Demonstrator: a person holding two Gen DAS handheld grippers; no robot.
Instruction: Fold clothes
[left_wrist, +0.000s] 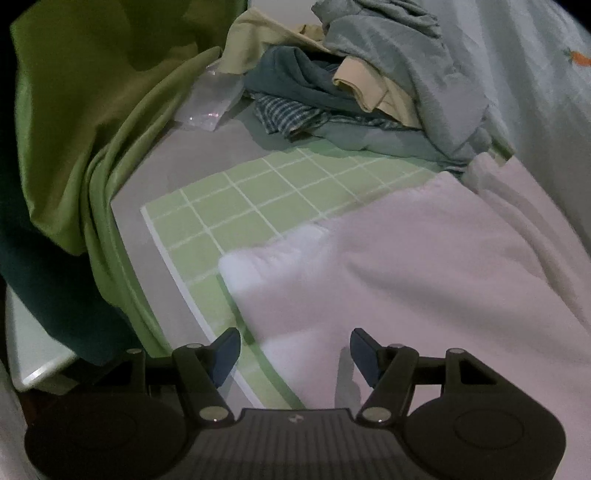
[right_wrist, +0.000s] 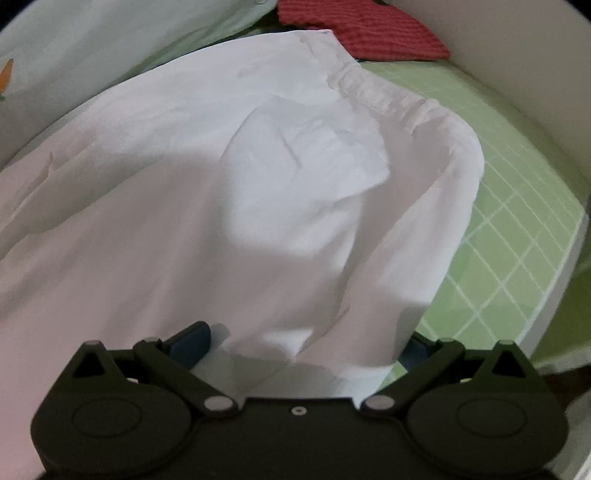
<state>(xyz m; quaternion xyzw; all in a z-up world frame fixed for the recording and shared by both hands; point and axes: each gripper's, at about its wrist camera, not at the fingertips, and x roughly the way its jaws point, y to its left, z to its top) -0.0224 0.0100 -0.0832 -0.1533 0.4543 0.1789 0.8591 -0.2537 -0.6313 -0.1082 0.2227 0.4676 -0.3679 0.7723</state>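
White garment (right_wrist: 229, 192) on green mat (left_wrist: 229, 206).
Left gripper (left_wrist: 295, 354) open, empty; right gripper (right_wrist: 306, 343) spread wide, garment edge loose between fingers. Clothes pile (left_wrist: 362, 81) at 1 o'clock.

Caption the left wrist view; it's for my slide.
Open left gripper above a white garment on a green grid mat, unfolded clothes piled behind.

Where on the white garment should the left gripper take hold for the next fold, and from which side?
Probably the white garment at its bright corner over the green grid mat, just ahead of the left gripper. That edge lies free on the mat, so come from the mat side, one finger sliding under.
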